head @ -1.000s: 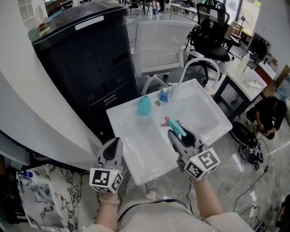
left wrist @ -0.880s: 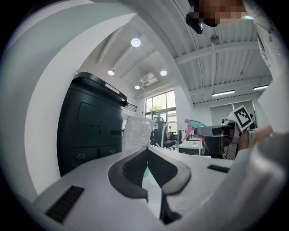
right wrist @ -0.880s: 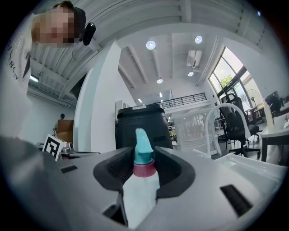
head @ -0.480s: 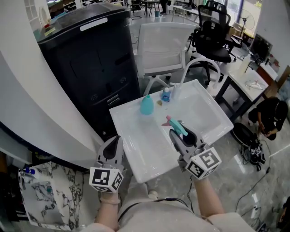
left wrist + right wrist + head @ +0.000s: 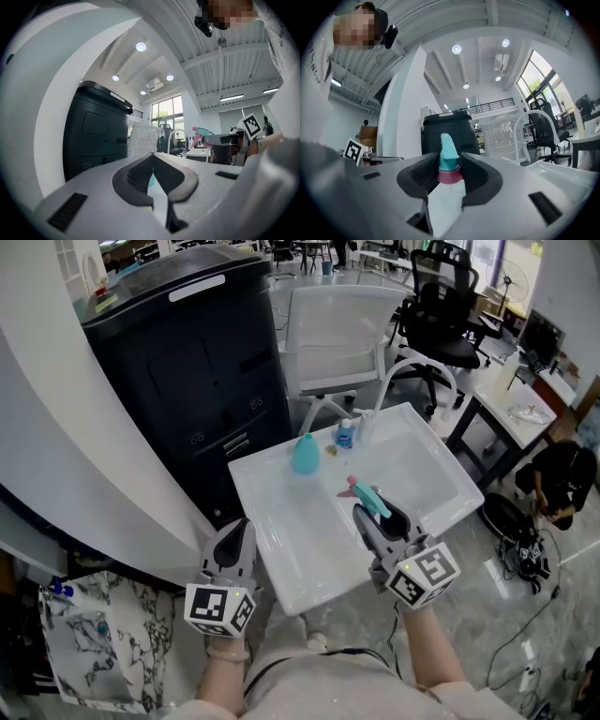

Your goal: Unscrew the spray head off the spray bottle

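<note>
The teal bottle body (image 5: 303,456) stands upright, without a head, at the far left of the white table (image 5: 300,549). Its teal spray head (image 5: 367,496) with a pink collar is off the bottle, held above the table's middle between the jaws of my right gripper (image 5: 375,515). In the right gripper view the spray head (image 5: 449,161) stands upright, with the right gripper (image 5: 449,169) shut on its collar. My left gripper (image 5: 240,532) hangs off the table's near left corner, shut and empty. Its closed jaws fill the left gripper view (image 5: 152,159), with the spray head (image 5: 203,133) at the right.
A small blue bottle (image 5: 345,434) stands at the table's far edge beside the teal one. A tall black cabinet (image 5: 187,362) rises behind the table on the left, with a white chair (image 5: 337,334) and a black office chair (image 5: 441,315) beyond it. A person (image 5: 555,486) crouches at the right.
</note>
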Available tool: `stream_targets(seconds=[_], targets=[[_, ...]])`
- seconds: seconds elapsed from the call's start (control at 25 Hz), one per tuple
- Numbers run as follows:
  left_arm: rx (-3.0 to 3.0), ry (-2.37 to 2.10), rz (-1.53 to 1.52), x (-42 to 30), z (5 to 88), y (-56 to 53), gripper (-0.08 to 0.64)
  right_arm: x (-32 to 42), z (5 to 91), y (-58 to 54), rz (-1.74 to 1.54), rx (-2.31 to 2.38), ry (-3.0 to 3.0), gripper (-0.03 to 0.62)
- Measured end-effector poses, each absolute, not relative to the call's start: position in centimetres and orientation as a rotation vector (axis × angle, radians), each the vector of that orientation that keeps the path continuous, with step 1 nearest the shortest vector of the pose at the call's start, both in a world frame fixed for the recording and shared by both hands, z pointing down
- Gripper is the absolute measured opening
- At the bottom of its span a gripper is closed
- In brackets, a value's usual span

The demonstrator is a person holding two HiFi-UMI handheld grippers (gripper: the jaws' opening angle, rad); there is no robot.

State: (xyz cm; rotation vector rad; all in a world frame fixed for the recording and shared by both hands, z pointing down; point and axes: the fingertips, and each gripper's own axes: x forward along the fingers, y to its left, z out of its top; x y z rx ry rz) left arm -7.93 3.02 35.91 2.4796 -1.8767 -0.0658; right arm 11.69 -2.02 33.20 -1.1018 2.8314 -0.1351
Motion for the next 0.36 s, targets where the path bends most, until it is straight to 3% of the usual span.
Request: stream_targets(seconds=[0.36], targets=[[2.469, -1.885, -0.054, -8.21, 35.86, 2.94, 0.006, 11.63, 33.15, -2.17, -0.148, -1.097, 2.825, 0.152]])
